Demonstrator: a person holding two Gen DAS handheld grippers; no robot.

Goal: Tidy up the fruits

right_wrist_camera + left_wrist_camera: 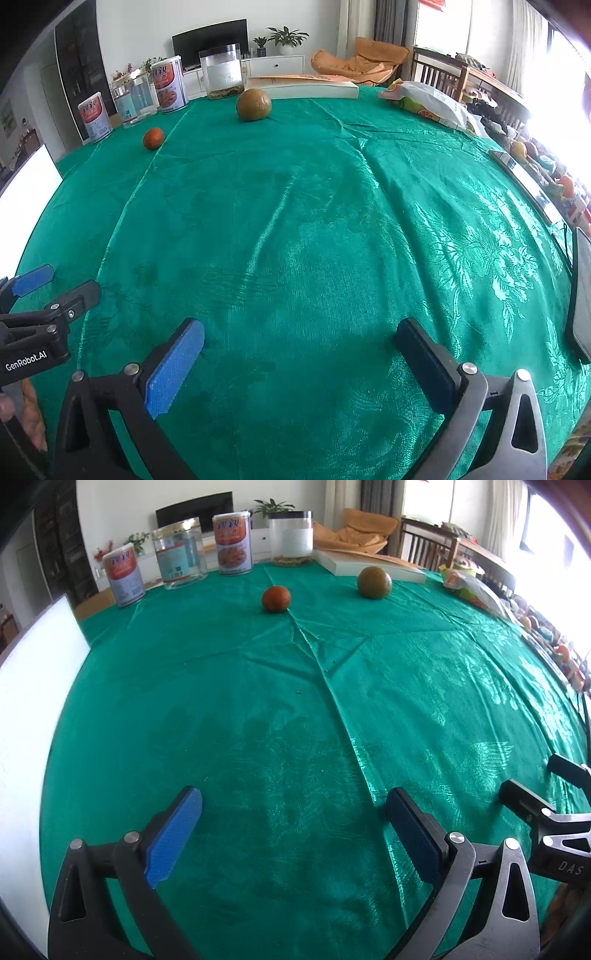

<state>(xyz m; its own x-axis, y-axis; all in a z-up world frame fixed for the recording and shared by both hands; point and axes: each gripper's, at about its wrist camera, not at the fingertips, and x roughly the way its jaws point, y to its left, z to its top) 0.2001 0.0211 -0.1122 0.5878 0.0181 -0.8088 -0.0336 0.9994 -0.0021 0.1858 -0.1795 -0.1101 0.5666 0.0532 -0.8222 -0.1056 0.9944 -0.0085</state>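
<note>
Both tongs (pixel 295 834) (pixel 299 365) agape, clear jar (pixel 180 556) empty, canister (pixel 291 539) bottom-filled

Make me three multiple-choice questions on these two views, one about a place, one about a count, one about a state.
1. Where does the book lie?
A. at the table's far edge, behind the green fruit
B. between the left gripper's fingers
C. on top of a jar

2. How many loose round fruits sit on the green cloth?
A. one
B. two
C. four

3. How do the two grippers stand?
A. both open and empty
B. both shut
C. the right one shut on a fruit

Answers:
1 A, the book sits flat just past the green fruit.
2 B, only the orange fruit and the green fruit are on the cloth.
3 A, the left gripper and right gripper have fingers spread apart with nothing between them.
</note>
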